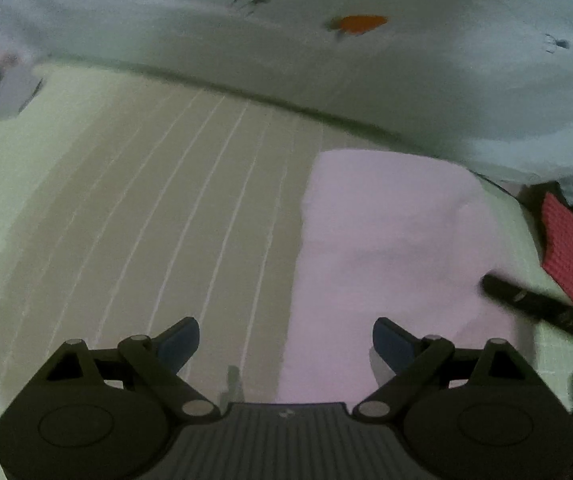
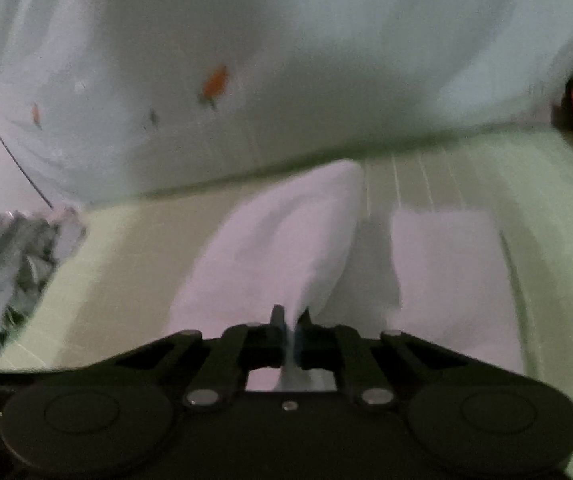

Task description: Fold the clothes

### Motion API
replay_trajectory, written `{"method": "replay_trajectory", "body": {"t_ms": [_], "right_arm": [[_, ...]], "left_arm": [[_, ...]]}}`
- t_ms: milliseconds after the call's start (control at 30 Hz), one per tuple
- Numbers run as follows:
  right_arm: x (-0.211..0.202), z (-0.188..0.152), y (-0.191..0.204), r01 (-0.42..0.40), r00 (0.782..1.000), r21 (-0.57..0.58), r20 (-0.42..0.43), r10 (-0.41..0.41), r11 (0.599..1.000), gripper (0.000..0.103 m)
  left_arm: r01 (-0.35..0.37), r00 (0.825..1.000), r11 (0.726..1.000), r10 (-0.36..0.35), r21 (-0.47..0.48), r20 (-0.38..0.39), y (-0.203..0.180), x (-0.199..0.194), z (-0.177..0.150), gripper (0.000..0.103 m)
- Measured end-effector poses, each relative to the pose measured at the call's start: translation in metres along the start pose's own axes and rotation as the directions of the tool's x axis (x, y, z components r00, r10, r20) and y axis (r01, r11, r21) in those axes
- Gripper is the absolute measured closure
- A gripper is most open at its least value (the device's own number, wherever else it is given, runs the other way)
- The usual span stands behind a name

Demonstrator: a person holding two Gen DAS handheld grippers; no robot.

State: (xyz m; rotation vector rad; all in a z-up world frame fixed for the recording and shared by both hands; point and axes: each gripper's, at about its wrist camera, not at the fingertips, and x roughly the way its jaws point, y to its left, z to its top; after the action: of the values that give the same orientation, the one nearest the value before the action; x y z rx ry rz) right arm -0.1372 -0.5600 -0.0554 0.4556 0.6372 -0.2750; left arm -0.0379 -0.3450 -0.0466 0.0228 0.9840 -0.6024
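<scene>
The right tongs (image 2: 289,322) pinch a thin edge of the pale pink cloth (image 2: 278,240) lifted off the striped bed (image 2: 466,168), the left tongs (image 1: 286,342) wide and empty, so it may slip free.

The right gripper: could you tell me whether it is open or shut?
Shut: the right gripper has its jaws pinched together on an edge of the white cloth.

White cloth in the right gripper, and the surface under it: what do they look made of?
White cloth: soft matte woven fabric, probably cotton; it drapes in limp folds from the shut right gripper. Surface: pale green matte textile, perhaps a mat or sheet, with thin raised white lines; blur leaves it open.
</scene>
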Motion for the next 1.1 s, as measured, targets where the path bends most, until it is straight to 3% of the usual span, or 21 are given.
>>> {"method": "replay_trajectory", "body": {"t_ms": [133,200,267,300,333,367,433,533,600,667,767,833,1000,1033,1100], "right_arm": [[-0.056,0.020,0.009,0.016,0.989,-0.058,0.145,-0.007,0.998,0.098],[-0.070,0.018,-0.003,0.083,0.982,-0.055,0.176,-0.072,0.995,0.098],[-0.068,0.006,-0.027,0.171,0.974,-0.005,0.153,-0.168,0.985,0.096],[-0.060,-0.004,-0.043,0.229,0.966,0.041,0.111,-0.233,0.972,0.087],[-0.050,-0.014,-0.062,0.281,0.958,0.098,0.037,-0.285,0.955,0.085],[-0.048,-0.021,-0.072,0.282,0.958,0.148,0.010,-0.287,0.948,0.083],[-0.044,-0.034,-0.092,0.287,0.958,0.247,-0.043,-0.285,0.926,0.052],[-0.041,-0.039,-0.100,0.258,0.966,0.306,-0.072,-0.248,0.916,0.040],[-0.036,-0.039,-0.097,0.254,0.967,0.251,-0.089,-0.239,0.934,0.016],[-0.025,-0.040,-0.094,0.266,0.962,0.197,-0.112,-0.248,0.943,0.014],[-0.012,-0.045,-0.102,0.275,0.958,0.229,-0.147,-0.246,0.934,0.008],[-0.008,-0.044,-0.106,0.290,0.954,0.278,-0.160,-0.253,0.916,0.003],[0.009,-0.044,-0.113,0.245,0.965,0.390,-0.189,-0.183,0.888,0.004],[0.010,-0.045,-0.114,0.227,0.969,0.423,-0.189,-0.160,0.877,0.007],[0.010,-0.049,-0.116,0.202,0.976,0.482,-0.173,-0.134,0.852,0.015]], "left_arm": [[0.049,0.997,0.994,-0.054,0.094,0.047,-0.023,-0.007,0.006,0.007],[0.074,0.995,0.988,-0.082,0.137,0.050,-0.035,-0.006,0.004,0.005],[0.092,0.995,0.983,-0.096,0.157,0.020,-0.044,0.003,-0.001,0.005],[0.100,0.995,0.982,-0.101,0.160,0.000,-0.047,0.008,-0.003,0.005],[0.113,0.994,0.981,-0.110,0.157,-0.024,-0.049,0.014,-0.006,0.005],[0.131,0.991,0.980,-0.124,0.152,-0.055,-0.050,0.020,-0.009,0.005],[0.151,0.984,0.978,-0.135,0.141,-0.115,-0.051,0.033,-0.014,0.005],[0.143,0.980,0.980,-0.121,0.136,-0.158,-0.051,0.047,-0.019,0.005],[0.164,0.974,0.979,-0.141,0.119,-0.177,-0.051,0.054,-0.019,0.005],[0.192,0.966,0.977,-0.171,0.096,-0.197,-0.050,0.060,-0.019,0.004],[0.217,0.956,0.973,-0.195,0.079,-0.219,-0.049,0.071,-0.017,0.004],[0.237,0.949,0.970,-0.219,0.059,-0.226,-0.051,0.076,-0.015,0.004],[0.285,0.923,0.956,-0.294,-0.072,-0.246,-0.047,0.095,-0.011,0.005],[0.300,0.916,0.950,-0.313,-0.091,-0.251,-0.045,0.097,-0.012,0.007],[0.329,0.907,0.939,-0.344,-0.099,-0.243,-0.046,0.097,-0.012,0.023]]}}
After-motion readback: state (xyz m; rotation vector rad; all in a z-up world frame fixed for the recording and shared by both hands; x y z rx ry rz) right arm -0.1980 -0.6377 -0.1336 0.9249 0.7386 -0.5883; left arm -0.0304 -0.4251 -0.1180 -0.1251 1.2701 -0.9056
